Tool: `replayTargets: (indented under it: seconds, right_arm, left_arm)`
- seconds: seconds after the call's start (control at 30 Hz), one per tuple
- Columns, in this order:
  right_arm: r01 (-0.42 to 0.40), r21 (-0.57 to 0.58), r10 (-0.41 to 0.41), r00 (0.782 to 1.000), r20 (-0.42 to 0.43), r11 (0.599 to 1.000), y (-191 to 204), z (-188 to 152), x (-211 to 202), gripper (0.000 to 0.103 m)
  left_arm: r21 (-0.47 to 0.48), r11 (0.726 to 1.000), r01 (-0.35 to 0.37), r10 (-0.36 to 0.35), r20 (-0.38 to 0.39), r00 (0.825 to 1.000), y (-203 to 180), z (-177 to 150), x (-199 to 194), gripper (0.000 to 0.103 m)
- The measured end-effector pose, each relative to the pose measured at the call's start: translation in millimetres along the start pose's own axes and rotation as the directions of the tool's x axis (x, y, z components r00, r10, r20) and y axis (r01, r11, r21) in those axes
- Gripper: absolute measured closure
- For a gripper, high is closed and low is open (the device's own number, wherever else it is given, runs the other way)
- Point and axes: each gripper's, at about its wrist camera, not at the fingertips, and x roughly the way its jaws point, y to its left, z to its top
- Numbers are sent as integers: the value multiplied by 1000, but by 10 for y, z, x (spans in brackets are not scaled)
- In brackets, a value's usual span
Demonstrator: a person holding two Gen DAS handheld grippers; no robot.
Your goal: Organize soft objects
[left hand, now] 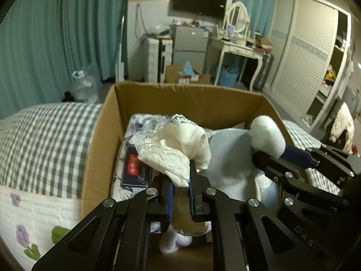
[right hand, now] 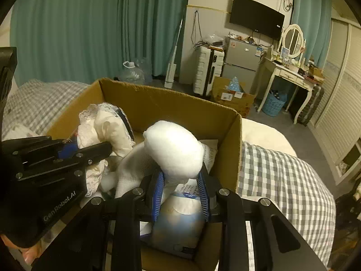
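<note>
Left hand-held gripper [left hand: 180, 180] pinching cream lace-trimmed cloth [left hand: 178, 144], held over open cardboard box [left hand: 101, 149] on checked bed [left hand: 45, 140]. Right hand-held gripper [right hand: 180, 178] pinching white stuffed fabric item [right hand: 173, 149] above box interior. Both soft items inside box rim, side by side, near bed's foot edge.

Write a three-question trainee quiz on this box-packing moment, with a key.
1. True or false: the left gripper is shut on the cream lace cloth.
2. What does the right gripper pinch? A) a red cushion B) the white plush toy C) a folded newspaper
3. Fill in: both soft things hang over the open ____ box, which sits on the checked bedding.

Key: 1 true; 2 B; 3 cardboard.
</note>
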Motion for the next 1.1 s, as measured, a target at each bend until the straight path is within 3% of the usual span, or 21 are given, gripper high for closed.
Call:
replayTargets:
  seconds: [0.17, 0.3, 0.37, 0.43, 0.47, 0.53, 0.8, 0.9, 0.93, 1.0, 1.1]
  right_arm:
    - [-5, 16, 5, 1000, 22, 1000, -70, -11, -37, 68]
    - [28, 5, -28, 998, 62, 1000, -51, 10, -222, 51]
    - [48, -4, -47, 995, 90, 999, -59, 37, -348, 50]
    - [50, 0, -49, 991, 125, 999, -64, 59, -525, 50]
    - [55, 2, -54, 989, 139, 999, -62, 71, -604, 49]
    - [64, 8, -64, 983, 175, 998, -67, 114, -793, 49]
    - [91, 34, -97, 942, 320, 995, -52, 109, -1624, 37]
    - [90, 37, -97, 930, 355, 995, -18, 68, -1890, 27]
    - [88, 40, -96, 925, 368, 995, -8, 46, -1988, 23]
    - [86, 49, -99, 914, 393, 995, 7, 20, -2185, 19]
    - [90, 56, -105, 904, 415, 994, 43, -20, -2431, 15]
  left_arm:
    - [-11, 1000, -2, 2, -3, 1000, 0, 19, -48, 87]
    - [-28, 999, 17, -17, 9, 1000, 63, 71, -161, 80]
    - [-34, 999, 14, -13, 34, 999, 79, 104, -296, 71]
    - [-27, 1000, 15, -13, 77, 997, 80, 133, -478, 44]
    - [-24, 1000, 7, -4, 105, 994, 80, 153, -579, 38]
    - [-21, 1000, -10, 13, 159, 987, 87, 174, -780, 28]
    - [-37, 998, -47, 56, 284, 957, 116, 246, -1527, 28]
    - [-22, 998, -55, 59, 337, 940, 71, 198, -1838, 26]
    - [-16, 998, -61, 63, 352, 934, 60, 181, -1938, 24]
    - [-10, 997, -75, 73, 384, 920, 18, 128, -2145, 8]
    - [-9, 995, -99, 92, 447, 890, -24, 75, -2433, 5]
